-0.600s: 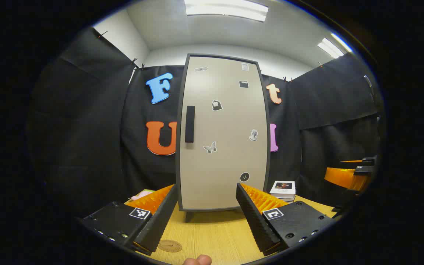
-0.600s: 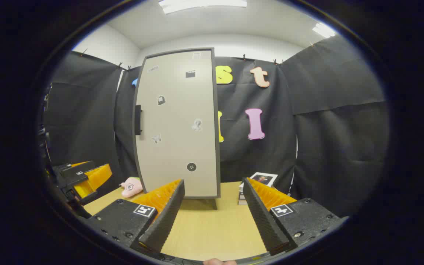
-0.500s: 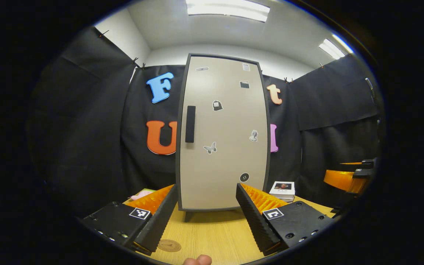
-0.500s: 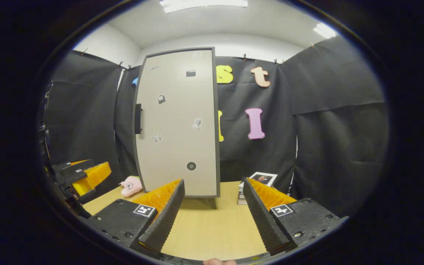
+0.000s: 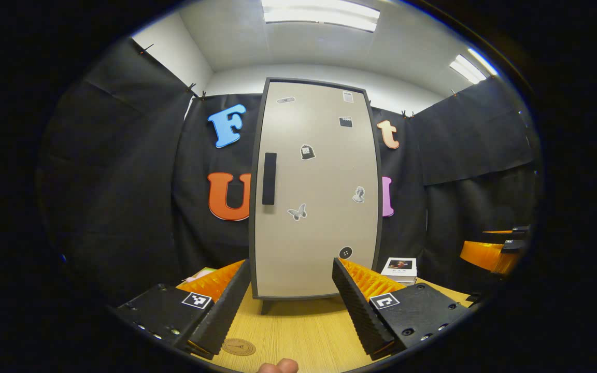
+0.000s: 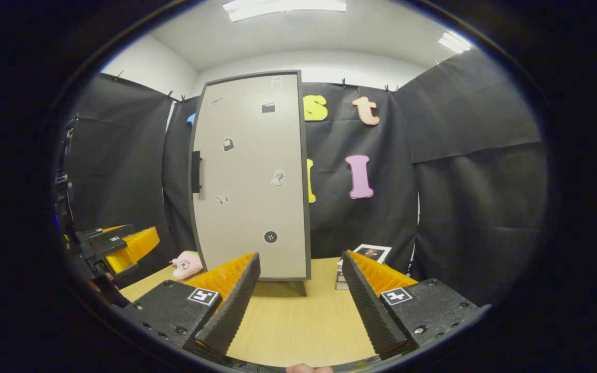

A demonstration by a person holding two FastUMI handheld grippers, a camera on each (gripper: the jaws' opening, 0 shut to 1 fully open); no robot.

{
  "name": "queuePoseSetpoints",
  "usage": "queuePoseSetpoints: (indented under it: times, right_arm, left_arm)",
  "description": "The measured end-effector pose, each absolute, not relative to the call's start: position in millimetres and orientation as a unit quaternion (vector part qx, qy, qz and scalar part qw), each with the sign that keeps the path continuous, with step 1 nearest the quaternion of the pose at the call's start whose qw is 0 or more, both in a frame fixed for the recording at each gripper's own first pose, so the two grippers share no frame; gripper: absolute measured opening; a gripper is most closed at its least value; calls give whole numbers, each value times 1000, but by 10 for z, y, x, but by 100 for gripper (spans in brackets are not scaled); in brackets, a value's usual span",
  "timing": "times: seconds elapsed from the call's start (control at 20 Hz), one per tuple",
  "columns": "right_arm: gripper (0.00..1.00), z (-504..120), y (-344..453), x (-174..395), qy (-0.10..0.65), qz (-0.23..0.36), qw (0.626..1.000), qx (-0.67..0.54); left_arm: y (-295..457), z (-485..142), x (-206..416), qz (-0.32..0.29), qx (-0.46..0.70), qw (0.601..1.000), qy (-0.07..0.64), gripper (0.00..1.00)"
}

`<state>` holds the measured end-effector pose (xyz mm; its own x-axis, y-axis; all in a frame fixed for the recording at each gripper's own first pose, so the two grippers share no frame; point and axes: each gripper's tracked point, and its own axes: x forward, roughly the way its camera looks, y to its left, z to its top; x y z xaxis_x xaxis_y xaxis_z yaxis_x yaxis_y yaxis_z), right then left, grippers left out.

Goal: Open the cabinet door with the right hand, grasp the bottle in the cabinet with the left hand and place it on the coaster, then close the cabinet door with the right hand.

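Cabinet door (image 5: 316,191) shut, handle (image 5: 269,178) untouched. Left tool (image 5: 290,305) & right tool (image 6: 301,305) both gape wide, empty, above bench (image 5: 298,336); coaster (image 5: 238,346) near left tool.

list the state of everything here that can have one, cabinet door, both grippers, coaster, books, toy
cabinet door: shut, handle untouched
left hand-held gripper: open, holding nothing
right hand-held gripper: open, holding nothing
coaster: flat on the table, bare
books: stacked beside the cabinet
pink plush toy: lying on the table
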<state>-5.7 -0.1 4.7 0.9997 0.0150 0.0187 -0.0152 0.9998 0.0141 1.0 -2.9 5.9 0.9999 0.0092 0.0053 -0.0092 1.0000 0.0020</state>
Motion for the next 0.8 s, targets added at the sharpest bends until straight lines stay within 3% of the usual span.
queuePoseSetpoints:
  times: [0.55, 0.8]
  right_arm:
    - [99, 130, 24, -62, -13, 14, 1000, 10]
    - [99, 308, 249, 66, 0, 65, 998, -9]
  left_arm:
    - [-41, 98, -4, 8, 6, 1000, -6, 95]
    - [-30, 135, -45, 11, 18, 1000, -10, 95]
